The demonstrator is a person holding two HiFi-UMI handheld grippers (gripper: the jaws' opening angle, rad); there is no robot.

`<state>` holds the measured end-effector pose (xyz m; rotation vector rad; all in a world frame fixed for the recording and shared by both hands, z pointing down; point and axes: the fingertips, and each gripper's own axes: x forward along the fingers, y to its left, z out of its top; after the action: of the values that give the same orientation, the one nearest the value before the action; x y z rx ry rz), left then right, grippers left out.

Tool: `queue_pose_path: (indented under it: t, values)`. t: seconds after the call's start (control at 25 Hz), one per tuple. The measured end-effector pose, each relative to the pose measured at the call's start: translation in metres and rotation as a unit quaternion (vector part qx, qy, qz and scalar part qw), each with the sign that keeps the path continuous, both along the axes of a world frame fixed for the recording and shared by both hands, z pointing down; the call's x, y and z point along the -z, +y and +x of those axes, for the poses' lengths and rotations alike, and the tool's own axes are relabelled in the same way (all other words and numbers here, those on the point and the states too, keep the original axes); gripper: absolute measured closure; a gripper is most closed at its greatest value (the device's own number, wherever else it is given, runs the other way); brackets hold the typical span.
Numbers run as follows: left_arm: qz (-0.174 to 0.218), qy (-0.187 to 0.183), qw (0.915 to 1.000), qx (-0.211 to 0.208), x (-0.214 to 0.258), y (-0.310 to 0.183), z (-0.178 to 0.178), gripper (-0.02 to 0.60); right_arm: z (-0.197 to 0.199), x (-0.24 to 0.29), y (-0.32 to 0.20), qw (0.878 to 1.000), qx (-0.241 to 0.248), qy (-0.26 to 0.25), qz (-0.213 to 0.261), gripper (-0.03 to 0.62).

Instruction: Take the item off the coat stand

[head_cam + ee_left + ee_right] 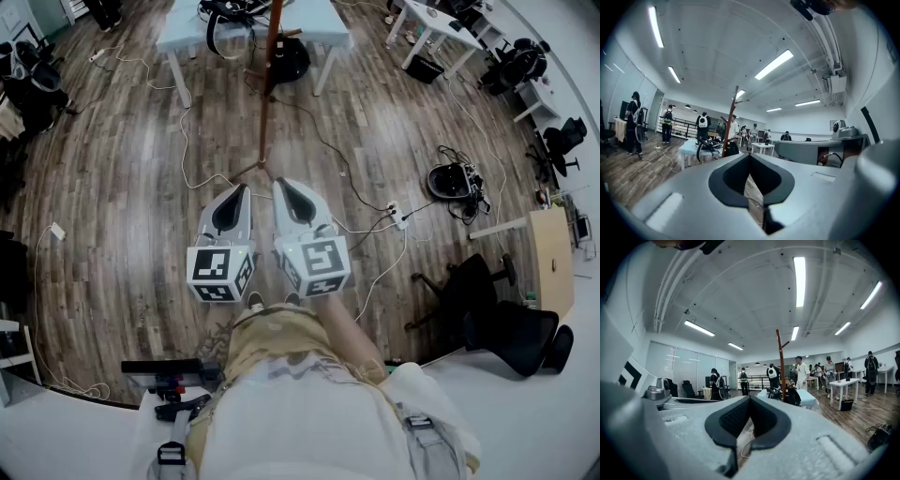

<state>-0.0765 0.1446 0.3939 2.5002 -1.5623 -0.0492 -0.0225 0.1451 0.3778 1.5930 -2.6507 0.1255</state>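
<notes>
1. At the far left, the wood floor (103, 187) lies open. Only a thin white cable (184, 141) crosses it.
2. Our left claw (240, 187) points toward the foot of the coat stand (269, 84). Its jaws are pressed together with nothing between them.
3. The head view's upper edge cuts off the top of the stand's pole. A dark bag (292, 58) sits low against the pole, just to its right, and we cannot tell which peg carries it. Behind it stands a light-blue surface (187, 33), with its far side out of frame.
4. Our right claw (283, 185) is just beside the left one. Its jaws are pressed together and hold nothing, and it is well apart from the bag.
5. At the right, a power strip (396, 214) and tangled cords lie on the floor. A black chair (497, 319) crowds that edge.
</notes>
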Motion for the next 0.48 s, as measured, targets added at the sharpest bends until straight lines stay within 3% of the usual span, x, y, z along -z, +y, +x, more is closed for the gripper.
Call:
queue_pose_path:
  t: [0.48]
  values:
    - [-0.009,0.006,0.9999,-0.003,-0.010,-0.003,-0.017,0.581,-0.015,-0.013,-0.003,1.000,-0.011,0.004,-0.014,0.597]
